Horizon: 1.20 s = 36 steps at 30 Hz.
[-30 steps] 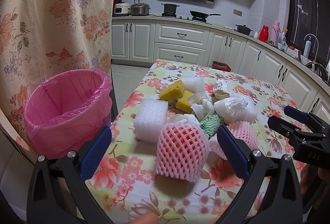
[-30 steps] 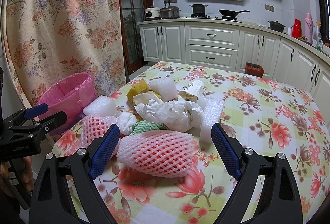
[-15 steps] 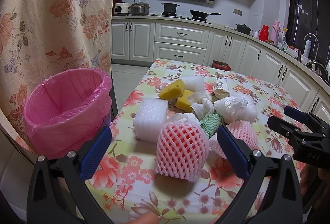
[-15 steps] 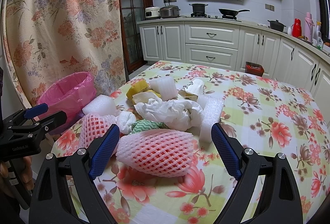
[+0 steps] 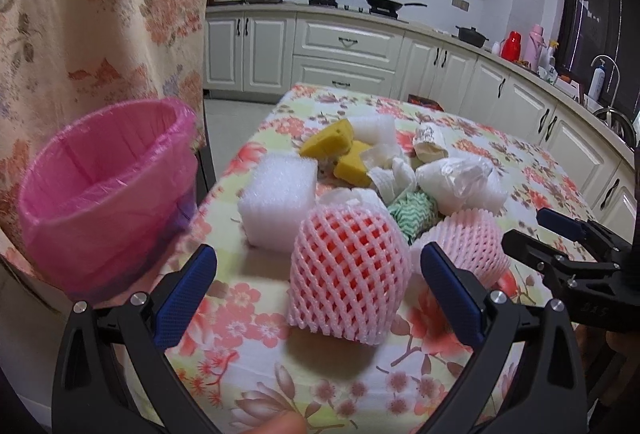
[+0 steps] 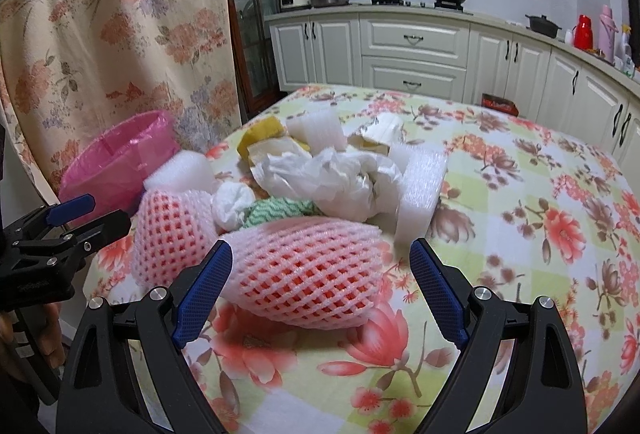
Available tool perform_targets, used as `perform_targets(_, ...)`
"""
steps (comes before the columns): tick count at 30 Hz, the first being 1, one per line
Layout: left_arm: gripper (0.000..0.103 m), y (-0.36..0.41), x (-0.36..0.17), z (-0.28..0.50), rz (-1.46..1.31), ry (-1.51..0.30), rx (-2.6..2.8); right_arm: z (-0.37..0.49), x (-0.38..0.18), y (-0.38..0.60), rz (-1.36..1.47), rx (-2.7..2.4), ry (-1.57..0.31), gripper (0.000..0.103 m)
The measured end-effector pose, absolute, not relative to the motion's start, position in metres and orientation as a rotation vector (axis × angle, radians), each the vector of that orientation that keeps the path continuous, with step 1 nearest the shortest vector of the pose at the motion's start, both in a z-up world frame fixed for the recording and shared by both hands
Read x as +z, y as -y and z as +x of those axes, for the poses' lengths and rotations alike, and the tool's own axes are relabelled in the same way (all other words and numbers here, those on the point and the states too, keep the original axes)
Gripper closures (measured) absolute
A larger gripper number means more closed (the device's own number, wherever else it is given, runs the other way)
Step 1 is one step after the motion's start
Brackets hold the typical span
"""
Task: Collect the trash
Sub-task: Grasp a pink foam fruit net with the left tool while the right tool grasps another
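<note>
Both hand-held grippers have edged toward the foam nets (image 5: 349, 270).

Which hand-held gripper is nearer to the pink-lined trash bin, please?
Left. The left hand-held gripper is at the table's edge with the trash bin just off its left finger; the right hand-held gripper sits farther along the table, with the left one between it and the bin.

Both tools share one build: the left gripper (image 5: 318, 290) and the right gripper (image 6: 320, 286) each have matte black, angular arms with triangular cut-outs. Each finger is lined on its inner face with a blue pad (image 5: 186, 296) of fine knurled texture, and silver round screw heads (image 6: 480, 293) sit just behind the pads. Bare skin of a fingertip (image 5: 280, 425) shows below, between the left fingers.
</note>
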<state>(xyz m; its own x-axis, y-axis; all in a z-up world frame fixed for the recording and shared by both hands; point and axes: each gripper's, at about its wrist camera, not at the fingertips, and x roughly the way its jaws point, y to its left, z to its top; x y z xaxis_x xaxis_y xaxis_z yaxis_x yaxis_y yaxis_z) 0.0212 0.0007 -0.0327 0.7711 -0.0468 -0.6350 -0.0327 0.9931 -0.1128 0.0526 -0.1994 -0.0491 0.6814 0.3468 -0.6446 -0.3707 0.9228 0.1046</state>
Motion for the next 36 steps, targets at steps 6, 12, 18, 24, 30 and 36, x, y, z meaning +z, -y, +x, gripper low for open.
perform_targets(6, 0.005, 0.0, -0.054, 0.037, -0.153, -0.758, -0.04, 0.067, -0.066, 0.196, -0.03, 0.419, -0.774, 0.018)
perform_targets(12, 0.018, 0.004, -0.07, 0.05, -0.165, -0.809, -0.078, 0.078, -0.074, 0.192, -0.017, 0.442, -0.818, 0.018)
perform_targets(18, 0.042, 0.008, -0.078, 0.054, -0.173, -0.836, -0.126, 0.079, -0.084, 0.188, -0.018, 0.479, -0.86, 0.034)
perform_targets(24, 0.063, 0.008, -0.075, 0.052, -0.168, -0.829, -0.147, 0.076, -0.082, 0.186, -0.032, 0.484, -0.852, 0.051)
perform_targets(30, 0.071, 0.009, -0.067, 0.047, -0.16, -0.814, -0.158, 0.066, -0.073, 0.193, -0.022, 0.476, -0.829, 0.069)
perform_targets(36, 0.073, 0.009, -0.054, 0.042, -0.162, -0.784, -0.165, 0.059, -0.061, 0.203, -0.015, 0.454, -0.802, 0.074)
